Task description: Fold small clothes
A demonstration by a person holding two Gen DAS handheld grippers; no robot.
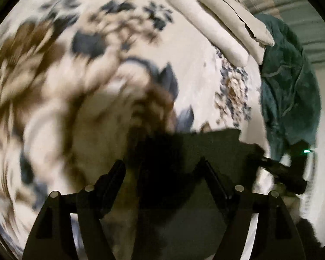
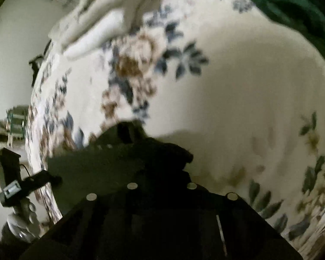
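Dark cloth on the flowered bedspread is pinched by the closed right gripper, the left gripper is spread apart over it, so the fold could be dragged askew.

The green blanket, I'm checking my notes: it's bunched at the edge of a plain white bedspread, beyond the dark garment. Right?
Not quite. The green blanket is bunched at the edge beyond the dark garment, but the bedspread is floral, with blue and brown flowers, not plain white. The left wrist view shows it.
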